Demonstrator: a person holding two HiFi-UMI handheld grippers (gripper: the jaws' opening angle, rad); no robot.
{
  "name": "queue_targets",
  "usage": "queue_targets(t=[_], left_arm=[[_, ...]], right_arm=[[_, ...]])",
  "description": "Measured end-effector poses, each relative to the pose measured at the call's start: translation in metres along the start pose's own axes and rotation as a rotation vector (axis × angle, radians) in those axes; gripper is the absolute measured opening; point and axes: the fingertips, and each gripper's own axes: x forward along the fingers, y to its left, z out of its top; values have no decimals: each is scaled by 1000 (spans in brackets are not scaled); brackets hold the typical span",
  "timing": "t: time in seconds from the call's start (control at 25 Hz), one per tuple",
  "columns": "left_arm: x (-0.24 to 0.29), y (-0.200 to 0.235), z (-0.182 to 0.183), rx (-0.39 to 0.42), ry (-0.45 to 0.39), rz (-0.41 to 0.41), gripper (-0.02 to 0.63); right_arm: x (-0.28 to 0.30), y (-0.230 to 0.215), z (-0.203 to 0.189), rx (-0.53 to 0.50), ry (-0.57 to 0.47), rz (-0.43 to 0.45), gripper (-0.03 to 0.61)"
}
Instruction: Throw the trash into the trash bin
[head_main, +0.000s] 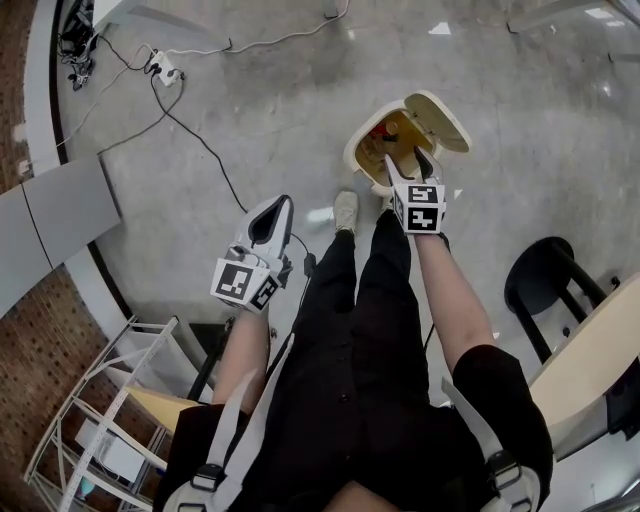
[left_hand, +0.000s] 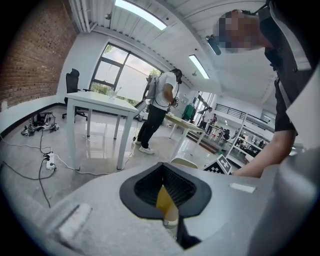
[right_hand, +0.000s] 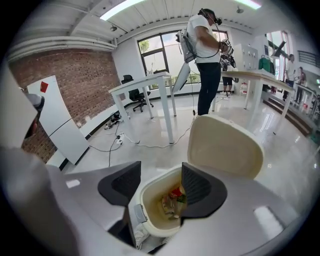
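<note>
Head view: right claw (head_main: 410, 168) hangs right over the open trash bin (head_main: 352, 155), jaws spread, nothing between them. The bin stands on the concrete floor (head_main: 250, 100) just ahead of the person's shoe (head_main: 346, 212), with its lid (head_main: 447, 122) flipped up and back. Some trash (head_main: 385, 135) lies inside, red and yellowish bits. Left claw (head_main: 275, 215) is well to the left of the bin, over bare floor, jaws together. A power strip (head_main: 165, 70) with cables is top left and a black stool (head_main: 545, 280) is at right.

Left gripper view: left claw (left_hand: 165, 187) is pinching a thin yellowish scrap (left_hand: 164, 200) – the pads press on it from both sides. I can't tell what the scrap is. The bin lid (left_hand: 184, 162) and the right claw's marker cube (left_hand: 220, 165) peek over the claw body. Behind them are a white desk (left_hand: 100, 102) and another person (left_hand: 160, 110) standing.

Right gripper view: right claw (right_hand: 160, 187) has its jaws wide apart and grips nothing. The trash bin (right_hand: 142, 199) sits directly below, framed between them. The lid (right_hand: 225, 147) is upright behind the opening. The dumped trash (right_hand: 172, 202) is at the bottom of the bin – a crumpled wrapper with red and green bits. A brick wall (right_hand: 65, 75) is at left. A white desk (right_hand: 145, 82) and a standing person (right_hand: 205, 50) are beyond.
</note>
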Motion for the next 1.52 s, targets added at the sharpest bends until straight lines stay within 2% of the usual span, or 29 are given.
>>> queue_targets(t=[0.2, 0.4, 0.52, 0.76, 1.04, 1.16, 1.36, 1.52], left_arm=[[-6, -2, 22, 22, -47, -36, 2], [-13, -5, 52, 29, -111, -70, 2], [-12, -8, 75, 46, -165, -96, 0], [-36, -19, 123, 64, -264, -163, 2], [-38, -57, 214, 172, -436, -293, 0], [-51, -67, 228, 165, -499, -333, 0], [-57, -88, 228, 183, -488, -399, 0], [-59, -110, 225, 162, -504, -448, 0]], right_arm=[[-29, 5, 19, 7, -66, -31, 211], [-79, 6, 52, 15, -170, -78, 101], [-105, 2, 79, 24, -250, -100, 64], [-184, 5, 118, 32, -401, -151, 29], [-300, -21, 169, 53, -651, -277, 6], [-349, -27, 161, 85, -736, -333, 6], [-427, -48, 122, 156, -833, -475, 6], [-498, -54, 74, 192, -886, -594, 6]])
